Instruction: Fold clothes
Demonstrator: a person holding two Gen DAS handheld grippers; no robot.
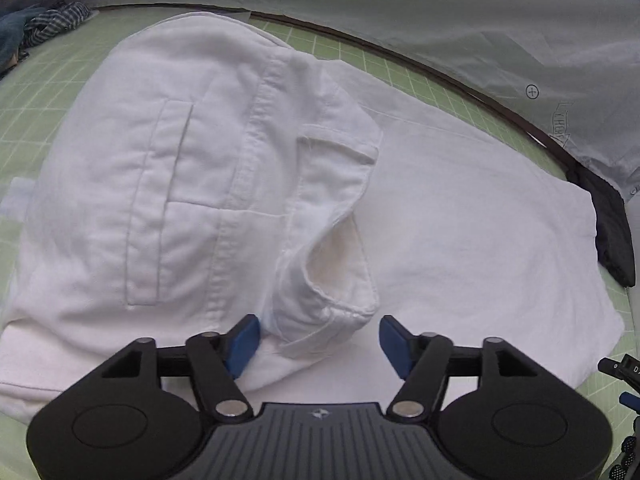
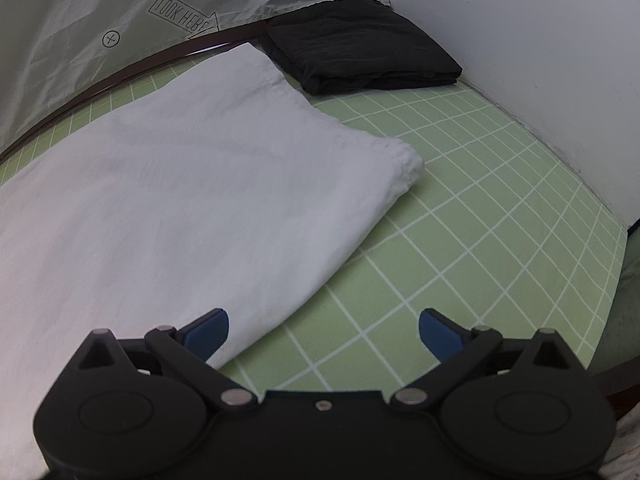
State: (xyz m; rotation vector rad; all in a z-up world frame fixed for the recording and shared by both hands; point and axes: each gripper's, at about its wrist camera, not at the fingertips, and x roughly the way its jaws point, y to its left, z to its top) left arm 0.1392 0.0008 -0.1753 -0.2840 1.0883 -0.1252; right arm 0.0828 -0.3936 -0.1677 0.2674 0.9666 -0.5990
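Two close, low wrist views sharing white trousers (image 1: 200,184), mat (image 2: 460,240).

**A staged recording bench, not a lived-in room**

You are working at a set-up recording station rather than in a bedroom or laundry. Your desk (image 2: 460,216) is covered by a pale green cutting mat ruled with a white grid, the kind used on craft or lab benches. Behind it hangs a creased grey backdrop sheet (image 2: 80,8) printed with a "LOOK HERE" arrow (image 2: 185,18) and a small circled cross (image 2: 111,39). A plain white wall (image 2: 540,40) closes the right side. Clothes wait in separate lots: a folded black garment (image 2: 360,52) in the far corner, a bundle of blue and striped fabric (image 1: 44,28) at the far left.
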